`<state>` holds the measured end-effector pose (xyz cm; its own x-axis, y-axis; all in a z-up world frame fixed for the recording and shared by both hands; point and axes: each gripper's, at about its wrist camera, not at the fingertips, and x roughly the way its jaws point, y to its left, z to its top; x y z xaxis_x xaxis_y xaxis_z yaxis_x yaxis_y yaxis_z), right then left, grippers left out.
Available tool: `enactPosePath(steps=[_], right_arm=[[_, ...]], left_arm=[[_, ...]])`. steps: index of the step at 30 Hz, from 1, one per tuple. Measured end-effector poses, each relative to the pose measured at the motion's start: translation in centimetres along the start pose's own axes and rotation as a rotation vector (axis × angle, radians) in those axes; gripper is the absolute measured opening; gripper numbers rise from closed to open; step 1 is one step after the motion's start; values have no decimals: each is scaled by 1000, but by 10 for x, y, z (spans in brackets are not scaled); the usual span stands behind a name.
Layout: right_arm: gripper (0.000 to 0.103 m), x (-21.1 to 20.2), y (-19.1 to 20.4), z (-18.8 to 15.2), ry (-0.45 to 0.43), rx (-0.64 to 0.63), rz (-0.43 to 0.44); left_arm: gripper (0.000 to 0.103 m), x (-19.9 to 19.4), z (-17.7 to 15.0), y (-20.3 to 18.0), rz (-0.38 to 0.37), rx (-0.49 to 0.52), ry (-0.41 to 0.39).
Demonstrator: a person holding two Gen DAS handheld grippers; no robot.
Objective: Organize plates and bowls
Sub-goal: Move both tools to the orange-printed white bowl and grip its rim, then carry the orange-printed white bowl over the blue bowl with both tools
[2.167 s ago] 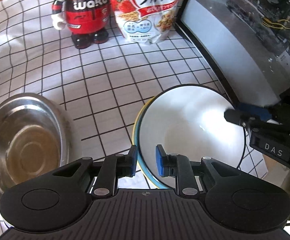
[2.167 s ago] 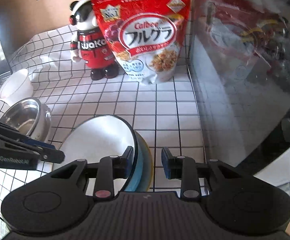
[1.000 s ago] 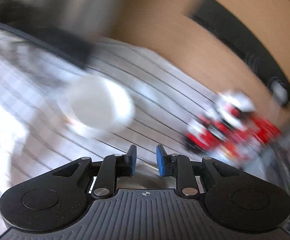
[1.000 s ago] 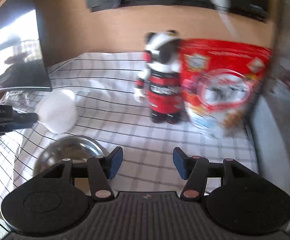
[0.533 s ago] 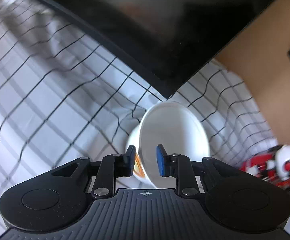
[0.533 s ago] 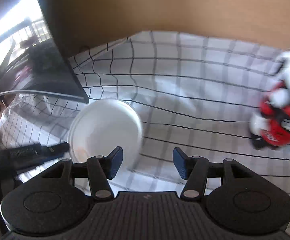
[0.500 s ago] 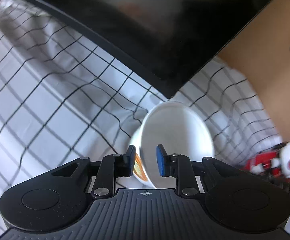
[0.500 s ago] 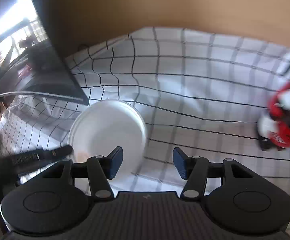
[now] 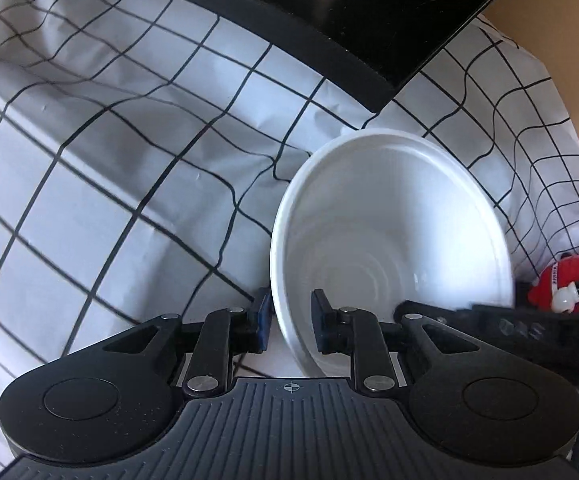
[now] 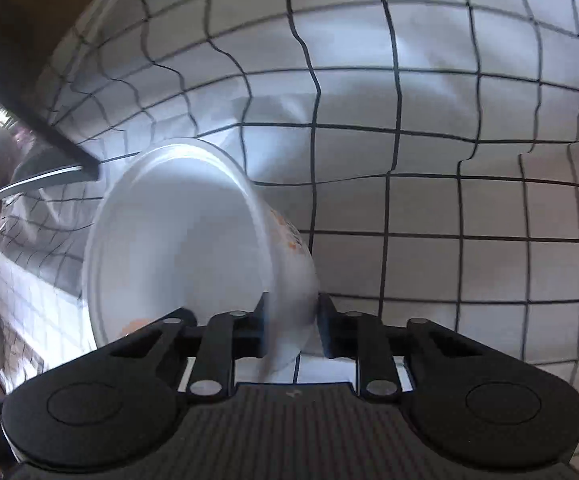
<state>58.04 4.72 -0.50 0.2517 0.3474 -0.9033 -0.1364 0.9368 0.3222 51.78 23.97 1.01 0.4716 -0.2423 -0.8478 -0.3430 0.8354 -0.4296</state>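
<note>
A white bowl (image 9: 389, 240) with orange print on its outer wall stands on the checked cloth; it also shows in the right wrist view (image 10: 185, 248). My left gripper (image 9: 287, 322) straddles its near left rim, one pad outside and one inside, close to the wall. My right gripper (image 10: 291, 324) straddles the bowl's right rim, its fingers close on the wall. The right gripper's black body (image 9: 521, 328) reaches in at the bowl's right side in the left wrist view.
The white cloth with black grid (image 9: 109, 160) covers the table and is wrinkled around the bowl. A black monitor (image 9: 329, 20) stands right behind the bowl. A red and white toy figure (image 9: 565, 284) stands at the far right.
Both grippers have left the stacked bowls and swung left to the white bowl. Both have come in onto its rim, and the right gripper has narrowed around the wall.
</note>
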Motion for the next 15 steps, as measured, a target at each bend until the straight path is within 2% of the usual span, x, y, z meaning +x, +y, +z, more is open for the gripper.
enactPosePath(steps=[3, 9, 12, 15], right_arm=[[22, -29, 5, -10, -50, -23, -13], [22, -101, 5, -42, -144, -87, 3], [23, -141, -15, -69, -191, -133, -12], [23, -175, -46, -100, -230, -152, -34]], left_arm=[[21, -20, -6, -10, -41, -4, -19], [21, -83, -37, -55, -34, 103, -130], [21, -102, -63, -83, -39, 188, -128], [21, -112, -97, -113, -69, 275, -84]])
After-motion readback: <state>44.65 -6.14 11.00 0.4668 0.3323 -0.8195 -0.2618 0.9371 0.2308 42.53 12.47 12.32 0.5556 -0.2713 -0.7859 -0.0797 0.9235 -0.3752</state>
